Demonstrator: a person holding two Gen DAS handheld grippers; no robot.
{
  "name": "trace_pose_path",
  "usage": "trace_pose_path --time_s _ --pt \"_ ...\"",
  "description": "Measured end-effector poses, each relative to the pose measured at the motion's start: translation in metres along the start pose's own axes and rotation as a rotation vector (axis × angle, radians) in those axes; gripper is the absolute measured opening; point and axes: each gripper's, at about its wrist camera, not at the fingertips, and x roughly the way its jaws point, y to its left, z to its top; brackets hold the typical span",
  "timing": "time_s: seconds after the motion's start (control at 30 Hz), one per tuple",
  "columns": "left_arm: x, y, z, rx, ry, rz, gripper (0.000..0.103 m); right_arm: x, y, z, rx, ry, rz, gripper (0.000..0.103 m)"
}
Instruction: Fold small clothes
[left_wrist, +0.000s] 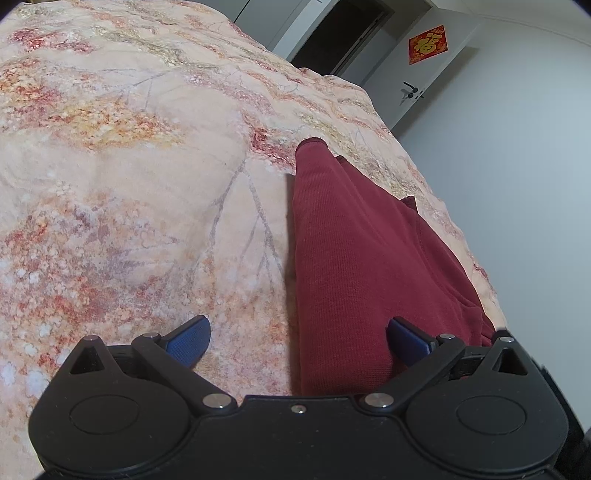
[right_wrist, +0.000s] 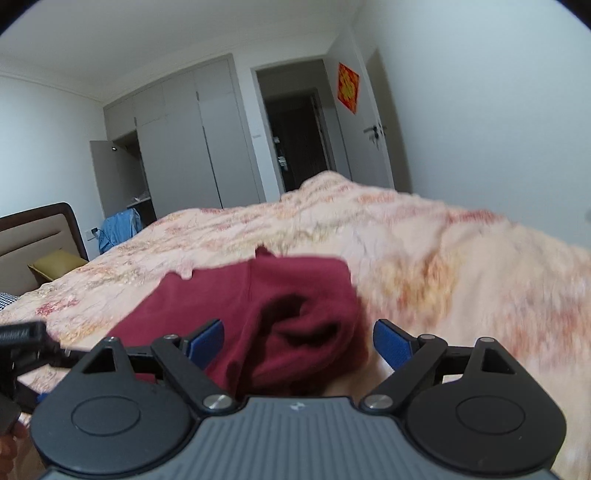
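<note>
A dark red knit garment (left_wrist: 351, 258) lies folded lengthwise on the floral bedspread (left_wrist: 129, 184), close to the bed's right edge. My left gripper (left_wrist: 299, 339) is open just above its near end, with the right pad (left_wrist: 406, 343) over the cloth and the left pad (left_wrist: 192, 341) over the bedspread. In the right wrist view the garment (right_wrist: 295, 314) shows a bunched, rolled-over fold near the camera. My right gripper (right_wrist: 299, 343) stands open around that fold, with a gap between its right pad (right_wrist: 393, 343) and the cloth. This view is blurred on the right. Part of the left gripper (right_wrist: 22, 343) shows at the left edge.
The bed's edge drops to a white wall (left_wrist: 517, 184) at the right. Beyond the bed are a grey wardrobe (right_wrist: 177, 147), a dark doorway (right_wrist: 295, 133) and a door with a red decoration (right_wrist: 348, 88). A headboard (right_wrist: 37, 236), a yellow pillow (right_wrist: 55, 264) and blue clothing (right_wrist: 120, 229) sit far left.
</note>
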Motion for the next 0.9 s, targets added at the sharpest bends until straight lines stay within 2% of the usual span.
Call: trace_pose_path --time_s 0.07,0.13,0.3,0.4,0.53,0.63,0.77,0.83,0.9 --pt "0.000 0.000 0.000 0.000 0.001 0.000 0.102 0.009 0.000 0.007 -0.026 0.018 -0.005 0.079" --pt "0.001 0.000 0.000 0.001 0.004 0.000 0.102 0.017 0.000 0.009 -0.050 0.036 -0.027 0.060" --pt "0.001 0.001 0.001 0.001 0.006 -0.001 0.102 0.022 -0.003 0.009 -0.085 0.049 -0.064 0.039" --pt "0.001 0.001 0.001 0.000 0.007 -0.001 0.102 0.015 0.000 0.006 -0.146 0.044 -0.061 0.038" --pt "0.001 0.001 0.000 0.002 0.004 0.002 0.102 0.009 0.009 0.002 -0.282 0.043 -0.071 0.018" --pt "0.000 0.001 0.000 0.001 0.004 0.003 0.102 0.006 0.018 -0.002 -0.383 0.044 -0.078 0.014" --pt "-0.001 0.003 0.000 0.001 0.001 0.002 0.102 -0.003 0.034 -0.018 -0.615 0.026 -0.100 0.015" --pt "-0.001 0.004 -0.001 0.002 -0.003 0.003 0.102 -0.006 0.033 -0.024 -0.634 0.042 -0.083 0.015" --pt "-0.001 0.003 -0.001 0.003 -0.007 0.004 0.102 -0.006 0.027 -0.020 -0.594 0.046 -0.053 0.016"
